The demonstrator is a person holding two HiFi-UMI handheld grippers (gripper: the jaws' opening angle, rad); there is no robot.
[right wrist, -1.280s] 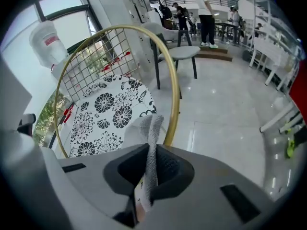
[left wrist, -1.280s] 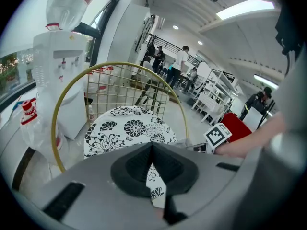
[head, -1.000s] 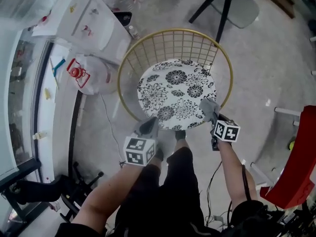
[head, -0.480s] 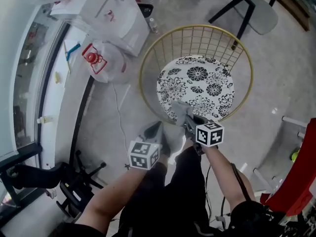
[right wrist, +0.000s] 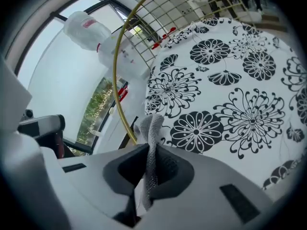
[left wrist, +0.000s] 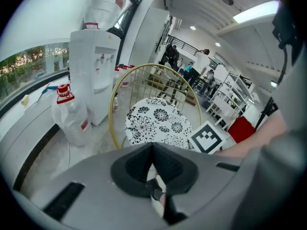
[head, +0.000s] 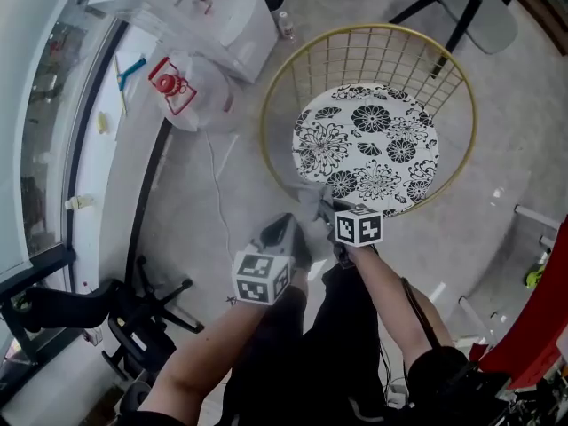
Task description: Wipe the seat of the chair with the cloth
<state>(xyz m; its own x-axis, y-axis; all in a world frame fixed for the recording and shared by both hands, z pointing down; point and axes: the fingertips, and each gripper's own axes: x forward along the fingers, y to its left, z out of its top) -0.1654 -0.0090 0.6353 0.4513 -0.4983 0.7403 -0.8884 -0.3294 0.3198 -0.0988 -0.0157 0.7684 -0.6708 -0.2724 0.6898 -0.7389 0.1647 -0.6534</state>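
The chair has a gold wire frame [head: 275,91] and a round black-and-white flowered seat [head: 368,145], also filling the right gripper view [right wrist: 230,80]. My right gripper [head: 319,207] is shut on a grey cloth [head: 311,198] at the seat's near-left edge. In its own view the cloth [right wrist: 149,128] sticks up from the closed jaws of the right gripper [right wrist: 151,150], next to the gold rim [right wrist: 120,90]. My left gripper [head: 286,231] hangs shut and empty over the floor, short of the chair; its view shows the left gripper [left wrist: 152,146] with the seat [left wrist: 156,126] beyond.
A white water dispenser [head: 209,11] and a clear water jug with a red cap [head: 191,96] stand left of the chair. A grey chair [head: 484,11] is at the far right, a red object [head: 541,327] at the right edge, a black chair base [head: 146,318] at the lower left.
My right gripper has carried the cloth leftward, from the seat's near-right edge to its near-left edge. The left gripper has stayed in place, shut.
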